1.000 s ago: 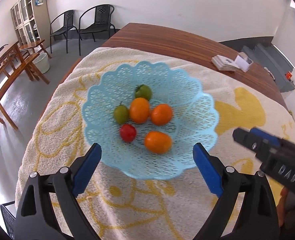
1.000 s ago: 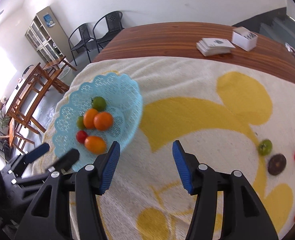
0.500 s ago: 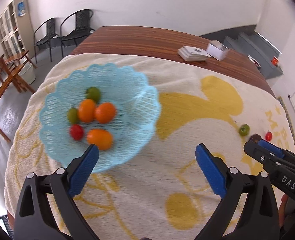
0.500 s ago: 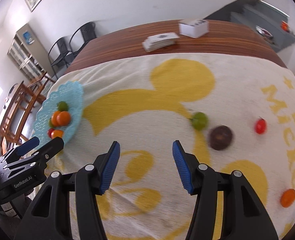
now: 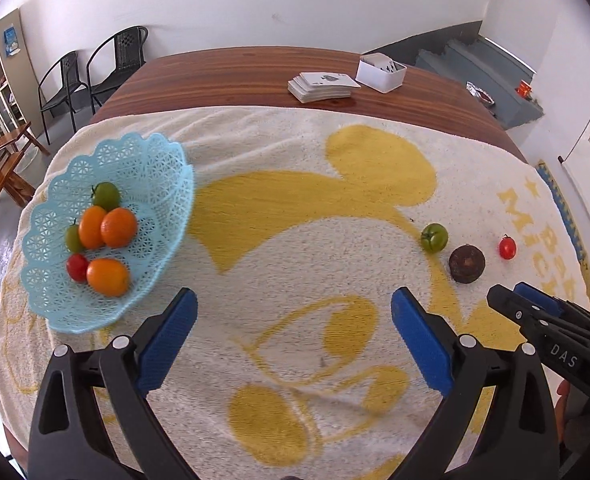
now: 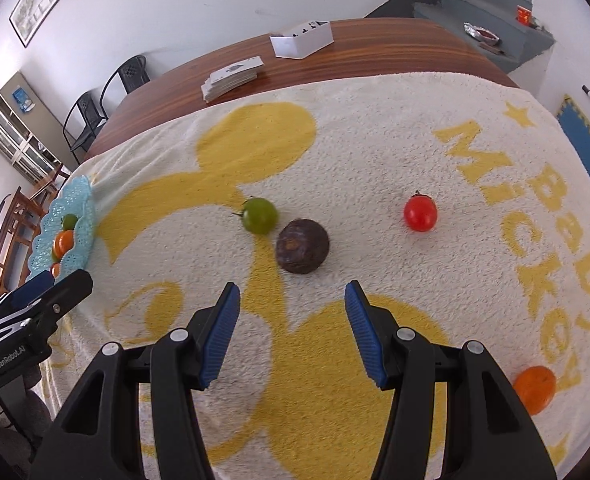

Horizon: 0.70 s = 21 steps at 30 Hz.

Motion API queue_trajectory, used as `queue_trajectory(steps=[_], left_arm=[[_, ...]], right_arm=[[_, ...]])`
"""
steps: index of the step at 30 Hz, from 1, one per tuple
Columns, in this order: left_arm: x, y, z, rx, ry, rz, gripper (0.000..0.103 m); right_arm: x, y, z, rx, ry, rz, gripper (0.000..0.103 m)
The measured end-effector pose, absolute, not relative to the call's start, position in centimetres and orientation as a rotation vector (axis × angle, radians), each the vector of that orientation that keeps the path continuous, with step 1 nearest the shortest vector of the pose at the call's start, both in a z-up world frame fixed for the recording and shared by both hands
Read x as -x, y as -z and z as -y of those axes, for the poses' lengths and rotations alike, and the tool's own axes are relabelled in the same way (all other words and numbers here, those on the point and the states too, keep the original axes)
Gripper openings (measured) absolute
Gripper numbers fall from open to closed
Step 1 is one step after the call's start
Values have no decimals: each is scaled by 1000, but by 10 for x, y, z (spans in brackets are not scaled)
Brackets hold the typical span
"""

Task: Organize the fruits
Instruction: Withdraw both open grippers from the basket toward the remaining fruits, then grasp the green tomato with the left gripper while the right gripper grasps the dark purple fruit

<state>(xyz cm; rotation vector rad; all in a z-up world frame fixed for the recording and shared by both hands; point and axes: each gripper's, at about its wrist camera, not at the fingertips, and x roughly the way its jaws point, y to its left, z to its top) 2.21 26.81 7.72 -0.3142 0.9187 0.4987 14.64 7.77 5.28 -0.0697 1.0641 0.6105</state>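
A light blue lattice basket at the left of the towel holds several fruits: orange, green and one red. Loose on the towel lie a green tomato, a dark brown round fruit, a small red tomato and an orange fruit. My right gripper is open, empty, just short of the brown fruit. My left gripper is open and empty over the towel's middle, right of the basket. The right gripper's tips show at the left view's right edge.
A cream and yellow towel covers the near part of a wooden table. A stack of playing cards and a white card box sit on the bare wood. Chairs and shelves stand beyond, at the left.
Both grippers have swung right, away from the basket. The basket slid to the left of both views, and the loose fruits came in front of the right gripper. Both stayed open.
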Motion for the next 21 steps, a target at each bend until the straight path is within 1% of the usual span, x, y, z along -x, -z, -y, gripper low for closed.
queue_trajectory(steps=[13, 19, 20, 21], left_arm=[[-24, -69, -269, 287, -506, -953, 99], [-32, -64, -276, 298, -515, -977, 99], [-33, -63, -277, 303, -512, -979, 99], [-35, -62, -277, 305, -509, -980, 99]], right_arm=[[-184, -31, -105, 117, -611, -1095, 55], [-188, -17, -117, 157, -644, -1126, 55], [-188, -16, -118, 163, -645, -1123, 54], [-187, -16, -119, 173, -642, -1116, 49]])
